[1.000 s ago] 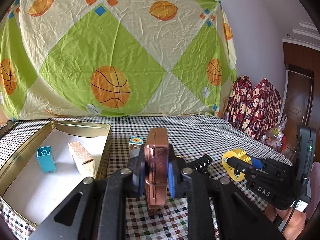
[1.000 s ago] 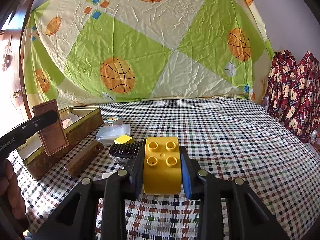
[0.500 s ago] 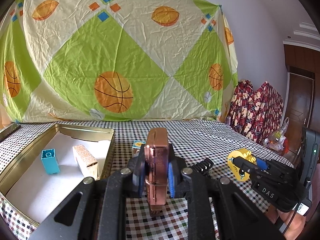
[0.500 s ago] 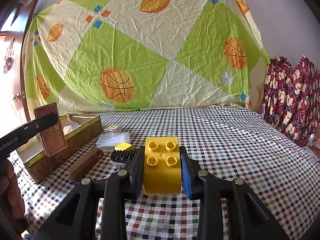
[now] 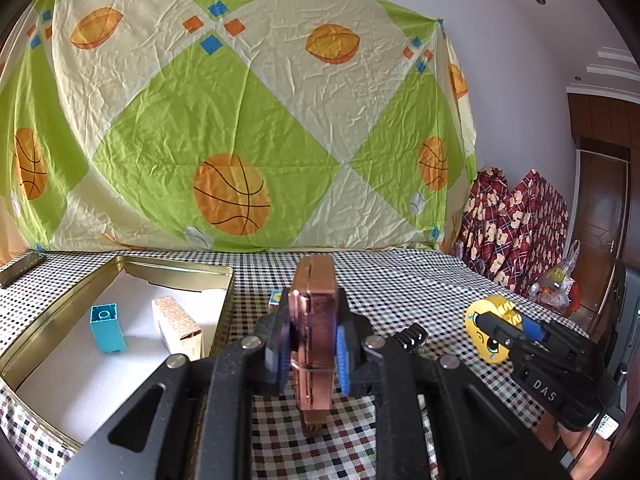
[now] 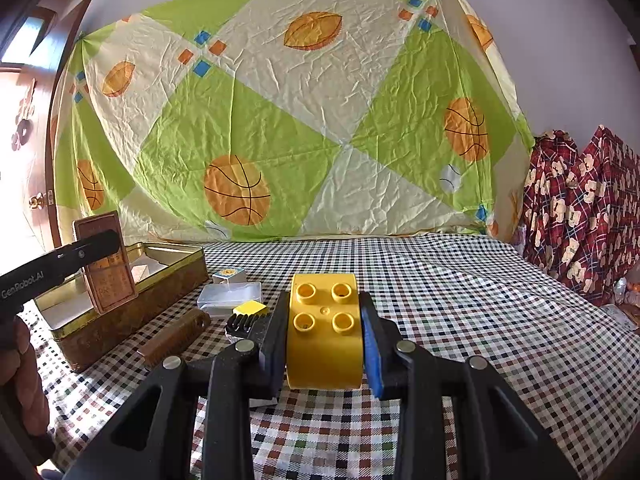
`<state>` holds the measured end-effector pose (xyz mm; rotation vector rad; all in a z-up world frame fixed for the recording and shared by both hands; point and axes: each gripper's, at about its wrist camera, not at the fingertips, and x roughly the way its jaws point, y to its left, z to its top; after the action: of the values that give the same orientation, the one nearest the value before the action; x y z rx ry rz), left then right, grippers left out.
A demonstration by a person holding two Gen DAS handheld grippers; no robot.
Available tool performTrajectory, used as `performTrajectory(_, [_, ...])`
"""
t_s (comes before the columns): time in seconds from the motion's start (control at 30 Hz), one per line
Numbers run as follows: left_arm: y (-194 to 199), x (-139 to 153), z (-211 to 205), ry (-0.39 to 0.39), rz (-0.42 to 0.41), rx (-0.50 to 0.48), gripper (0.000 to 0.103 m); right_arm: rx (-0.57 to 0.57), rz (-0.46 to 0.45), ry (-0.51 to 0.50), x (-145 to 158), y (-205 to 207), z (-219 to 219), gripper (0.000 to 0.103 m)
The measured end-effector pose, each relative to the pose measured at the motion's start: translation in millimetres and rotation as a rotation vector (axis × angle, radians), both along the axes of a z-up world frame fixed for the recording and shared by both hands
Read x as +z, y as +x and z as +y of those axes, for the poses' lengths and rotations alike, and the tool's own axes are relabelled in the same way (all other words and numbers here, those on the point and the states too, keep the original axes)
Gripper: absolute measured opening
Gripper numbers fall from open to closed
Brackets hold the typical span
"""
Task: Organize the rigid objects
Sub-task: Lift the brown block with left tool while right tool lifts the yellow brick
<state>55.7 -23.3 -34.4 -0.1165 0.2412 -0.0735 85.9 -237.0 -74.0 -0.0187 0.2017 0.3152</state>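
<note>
A checked tablecloth (image 6: 460,288) is covering the work surface, and a green and cream sheet printed with basketballs (image 5: 248,120) is hanging behind it. The gold tin (image 5: 60,308) is serving as the landmark here.

The left gripper (image 5: 312,350) is clamping its blue pads (image 5: 342,354) narrowly on a copper-brown flat case (image 5: 314,320), held upright on edge just right of the tin's near corner. The right gripper (image 6: 325,336) is pressing its pads against a yellow toy brick (image 6: 324,332), studs facing the camera, well to the right of the tin.

Against the frames a second ago, both grips are staying the same and neither hand is really travelling; only the aim of the cameras is lifting a little, so more of the sheet is showing. That suggests both objects are secured and waiting to go into the tin, probably the case first, since it is nearest.

The left view is looking down into the tin, where a teal block (image 5: 106,328) and a speckled tan box (image 5: 176,326) are already standing on the white floor; it is also showing a face printed on the brick's side. The right view is hiding that interior but revealing what is lying loose beside the tin: a brown comb (image 6: 174,336), a clear plastic box (image 6: 230,298), a small cube (image 6: 228,275), a yellow square piece (image 6: 250,308) and a black toothed item (image 6: 242,324).
</note>
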Motion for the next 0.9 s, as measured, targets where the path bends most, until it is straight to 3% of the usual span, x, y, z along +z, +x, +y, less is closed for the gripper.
performTrajectory(0.9, [-16,5,-6,0.055,-0.091,0.012,0.016,-0.037,-0.123,0.038,0,-20,-8,0.034])
